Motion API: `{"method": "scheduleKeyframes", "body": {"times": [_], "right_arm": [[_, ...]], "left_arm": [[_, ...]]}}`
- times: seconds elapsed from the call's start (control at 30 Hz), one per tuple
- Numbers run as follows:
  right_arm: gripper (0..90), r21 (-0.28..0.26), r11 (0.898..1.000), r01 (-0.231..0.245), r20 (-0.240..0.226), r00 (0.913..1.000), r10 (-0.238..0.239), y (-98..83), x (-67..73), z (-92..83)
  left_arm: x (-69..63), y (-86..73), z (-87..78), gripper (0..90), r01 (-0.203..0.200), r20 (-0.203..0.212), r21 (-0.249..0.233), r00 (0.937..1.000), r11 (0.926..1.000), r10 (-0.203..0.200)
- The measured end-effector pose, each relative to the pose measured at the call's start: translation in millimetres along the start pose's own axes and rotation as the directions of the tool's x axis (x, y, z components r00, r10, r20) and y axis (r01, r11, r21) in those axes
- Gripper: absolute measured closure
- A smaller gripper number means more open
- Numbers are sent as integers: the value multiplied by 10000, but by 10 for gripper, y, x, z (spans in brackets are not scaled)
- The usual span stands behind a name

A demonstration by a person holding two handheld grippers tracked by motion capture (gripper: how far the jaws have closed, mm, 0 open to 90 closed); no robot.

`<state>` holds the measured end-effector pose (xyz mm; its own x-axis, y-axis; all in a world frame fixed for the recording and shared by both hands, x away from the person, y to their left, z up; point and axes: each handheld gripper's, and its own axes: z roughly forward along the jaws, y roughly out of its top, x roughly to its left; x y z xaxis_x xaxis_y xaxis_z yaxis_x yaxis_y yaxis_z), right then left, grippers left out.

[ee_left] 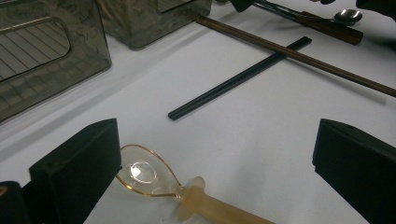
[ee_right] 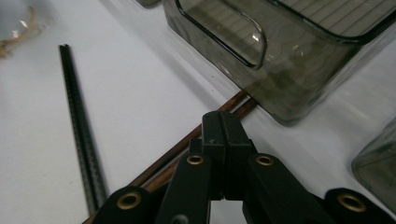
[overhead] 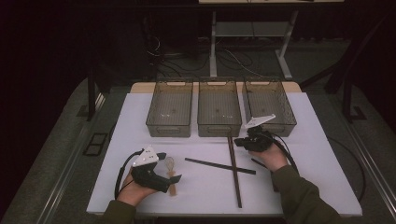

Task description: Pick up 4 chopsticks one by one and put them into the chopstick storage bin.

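My left gripper (overhead: 168, 167) rests at the table's near left, jaws wide open (ee_left: 215, 158). A clear amber spoon (overhead: 173, 186) lies on the table between them, its bowl (ee_left: 144, 175) close to the left jaw and not pinched. My right gripper (overhead: 240, 141) hovers low at the far end of a pair of brown chopsticks (overhead: 234, 172), just in front of the middle basket. In the right gripper view the jaws (ee_right: 224, 126) are pressed flush together, and the brown chopsticks (ee_right: 159, 163) run underneath them. A black pair of chopsticks (overhead: 219, 165) lies crossed under the brown pair.
Three translucent grey baskets (overhead: 169, 127) (overhead: 219, 129) (overhead: 280, 128) stand in a row at the back of the white table (overhead: 303, 154). A metal spoon with a dark handle (ee_left: 348, 16) lies near the right hand. Cables trail from both grippers.
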<state>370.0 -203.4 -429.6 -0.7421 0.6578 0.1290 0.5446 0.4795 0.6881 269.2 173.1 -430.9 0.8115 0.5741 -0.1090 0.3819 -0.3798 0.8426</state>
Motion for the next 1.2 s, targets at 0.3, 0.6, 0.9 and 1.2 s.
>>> {"method": "scheduleKeyframes", "body": {"times": [0.3,0.6,0.9,1.2], "right_arm": [[897,540,9984,-174,145,9998,166,-3,-16,125],[897,713,9974,-116,102,9999,109,7,-5,204],[898,736,9973,-45,-6,10000,45,39,11,252],[897,705,9975,82,-138,9999,-73,47,30,265]], "left_arm": [[-8,-6,-1,0,-26,-25,-2,10000,10000,26],[-13,-6,-2,0,4,-16,11,10000,10000,-4],[-13,-7,-10,0,-7,-20,6,10000,10000,7],[-15,-8,-7,0,-2,-8,8,10000,10000,2]]}}
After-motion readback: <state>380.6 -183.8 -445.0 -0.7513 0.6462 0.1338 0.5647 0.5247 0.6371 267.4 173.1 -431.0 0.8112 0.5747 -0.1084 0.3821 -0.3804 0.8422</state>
